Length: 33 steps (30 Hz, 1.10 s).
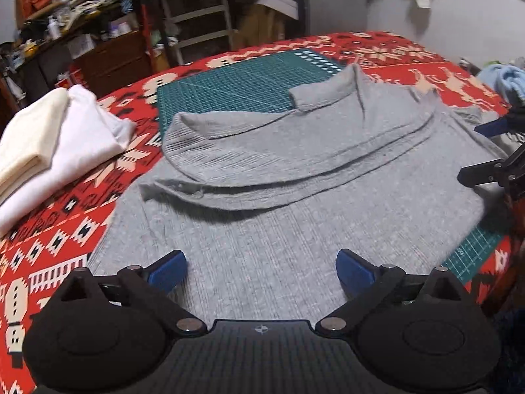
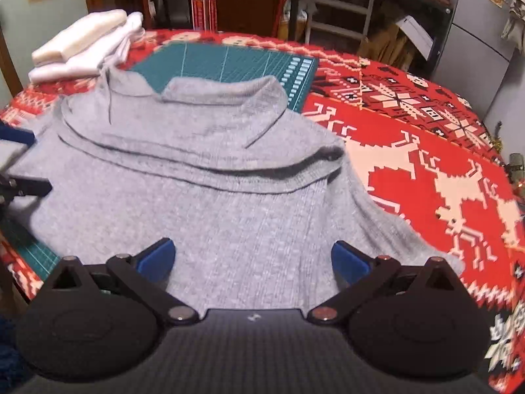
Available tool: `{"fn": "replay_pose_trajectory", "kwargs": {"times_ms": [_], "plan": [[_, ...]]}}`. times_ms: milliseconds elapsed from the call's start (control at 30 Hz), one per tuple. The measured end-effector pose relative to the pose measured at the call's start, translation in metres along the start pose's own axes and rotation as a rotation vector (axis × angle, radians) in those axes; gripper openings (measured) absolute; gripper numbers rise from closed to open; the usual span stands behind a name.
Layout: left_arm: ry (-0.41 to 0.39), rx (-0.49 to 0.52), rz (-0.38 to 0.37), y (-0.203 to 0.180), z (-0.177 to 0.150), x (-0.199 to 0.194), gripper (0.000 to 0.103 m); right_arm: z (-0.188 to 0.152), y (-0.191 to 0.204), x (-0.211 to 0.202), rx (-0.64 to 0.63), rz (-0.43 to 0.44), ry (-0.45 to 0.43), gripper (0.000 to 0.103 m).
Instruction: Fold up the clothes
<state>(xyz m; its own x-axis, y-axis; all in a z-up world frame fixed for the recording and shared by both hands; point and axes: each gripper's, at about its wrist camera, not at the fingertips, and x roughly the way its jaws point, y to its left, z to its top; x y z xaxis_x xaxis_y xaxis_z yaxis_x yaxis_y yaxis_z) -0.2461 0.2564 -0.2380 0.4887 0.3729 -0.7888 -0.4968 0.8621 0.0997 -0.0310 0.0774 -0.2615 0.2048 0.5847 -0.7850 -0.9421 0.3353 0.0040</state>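
Lying half-folded on green mat (image 1: 229,88), grey sweater (image 1: 279,170), white folded stack (image 1: 59,138) beside, both tools (image 1: 261,271) (image 2: 252,261) open, empty.

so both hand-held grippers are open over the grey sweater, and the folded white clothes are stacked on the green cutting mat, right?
Not quite. The folded white clothes lie on the red patterned cloth beside the green cutting mat, as the left wrist view shows. Both the left hand-held gripper and right hand-held gripper are open over the grey sweater.
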Motion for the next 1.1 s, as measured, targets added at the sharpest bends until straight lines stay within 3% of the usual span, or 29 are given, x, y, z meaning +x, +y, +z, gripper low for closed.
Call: {"fn": "replay_pose_trajectory", "kwargs": {"times_ms": [167, 433, 567, 633, 700, 767, 800, 900, 1000, 1033, 1100], "plan": [[-0.003, -0.072, -0.056, 0.015, -0.005, 0.005, 0.103, -0.013, -0.006, -0.002, 0.019, 0.021, -0.029, 0.103], [-0.024, -0.063, -0.061, 0.013, -0.008, 0.005, 0.103, -0.013, -0.009, -0.001, 0.025, 0.017, -0.036, 0.103], [-0.029, -0.007, -0.091, 0.015, -0.006, 0.002, 0.102, -0.016, -0.006, 0.0, 0.042, -0.005, -0.055, 0.103], [-0.025, 0.024, -0.108, 0.017, -0.002, -0.001, 0.086, -0.014, -0.004, -0.001, 0.046, -0.014, -0.036, 0.103], [-0.025, 0.042, -0.106, 0.018, 0.004, -0.008, 0.056, -0.008, -0.005, -0.001, 0.026, 0.008, 0.002, 0.102], [-0.043, 0.052, -0.118, 0.023, 0.01, -0.017, 0.051, 0.0, -0.006, -0.007, -0.014, 0.042, 0.008, 0.095], [-0.055, 0.055, -0.127, 0.027, 0.014, -0.022, 0.051, 0.004, -0.006, -0.012, -0.036, 0.058, -0.008, 0.086], [-0.094, 0.07, -0.134, 0.041, 0.031, -0.033, 0.05, 0.028, -0.019, -0.03, -0.031, 0.094, -0.08, 0.073], [-0.129, 0.086, -0.07, 0.06, 0.053, -0.03, 0.038, 0.055, -0.031, -0.029, -0.057, 0.086, -0.12, 0.057], [-0.135, 0.085, -0.05, 0.067, 0.06, -0.027, 0.038, 0.065, -0.034, -0.026, -0.073, 0.083, -0.127, 0.05], [-0.122, 0.051, -0.044, 0.083, 0.072, -0.012, 0.038, 0.083, -0.041, -0.01, -0.071, 0.089, -0.115, 0.047]]}}
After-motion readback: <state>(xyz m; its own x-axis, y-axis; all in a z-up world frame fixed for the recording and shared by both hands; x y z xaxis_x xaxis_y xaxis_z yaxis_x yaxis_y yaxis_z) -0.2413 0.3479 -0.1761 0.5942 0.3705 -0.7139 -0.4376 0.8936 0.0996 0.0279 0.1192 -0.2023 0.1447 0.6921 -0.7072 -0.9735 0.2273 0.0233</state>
